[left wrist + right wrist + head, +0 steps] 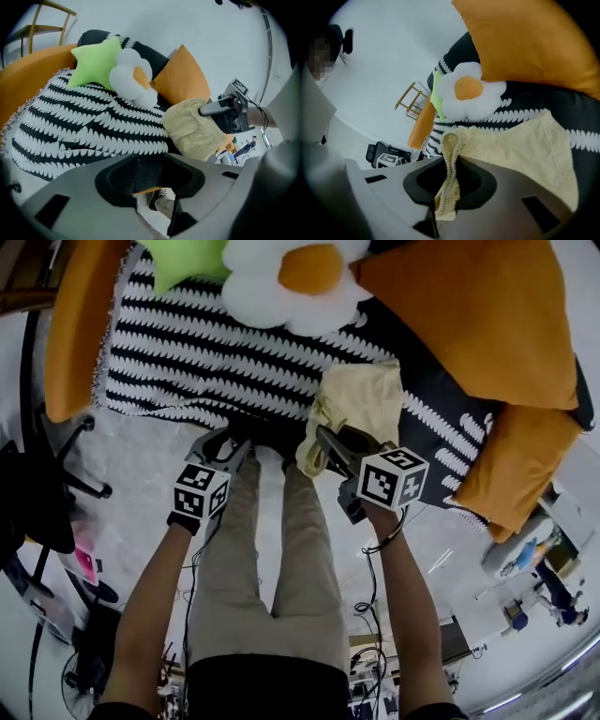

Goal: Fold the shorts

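The pale yellow shorts (361,395) hang bunched from my right gripper (323,442), lifted just above the near edge of the striped blanket. In the right gripper view its jaws (447,206) are shut on the ribbed elastic waistband (450,154), and the rest of the cloth spreads out to the right (520,145). My left gripper (228,444) is a little to the left of the shorts and apart from them. Its jaws (154,201) are open with nothing between them; only a shoe and the floor show through the gap. From there the shorts (192,126) hang at the right.
A black-and-white striped blanket (216,343) covers the sofa. On it lie orange cushions (478,315), a white flower pillow (291,277) and a green star pillow (183,259). The person's legs (272,559) stand against the sofa's edge. A chair base (70,460) and cables are on the floor.
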